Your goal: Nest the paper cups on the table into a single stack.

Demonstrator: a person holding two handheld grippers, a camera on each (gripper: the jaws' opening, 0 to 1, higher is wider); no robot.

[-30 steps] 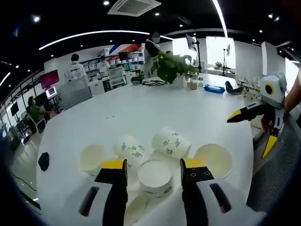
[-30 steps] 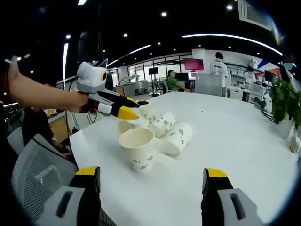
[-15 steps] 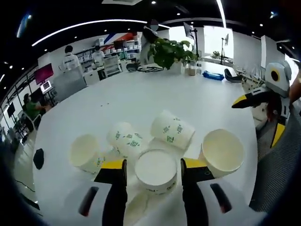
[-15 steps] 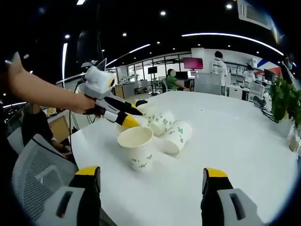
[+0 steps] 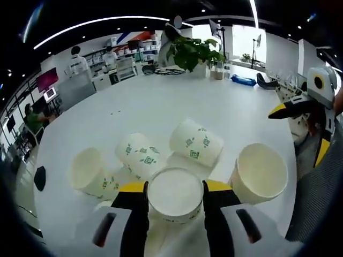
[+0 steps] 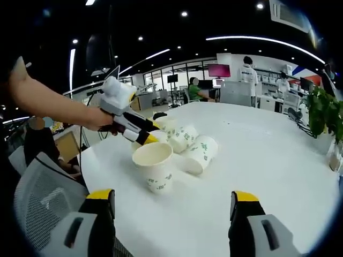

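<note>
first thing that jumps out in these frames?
The huddle of paper cups on the white table: one upright cup sits between the left gripper jaws, another open cup stands to its right, and three lie tipped behind. In the right gripper view, the right gripper hangs open, short of the cups, with a potted plant at the table's far edge.

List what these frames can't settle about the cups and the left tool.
- Left gripper view: the upright cup between the left tool tips; its base is hidden, contact unclear.
- Right gripper view: the front cup and the left tool hide the cups behind, so the count is unclear.
- Both views: the green cup print is too small to read.
</note>
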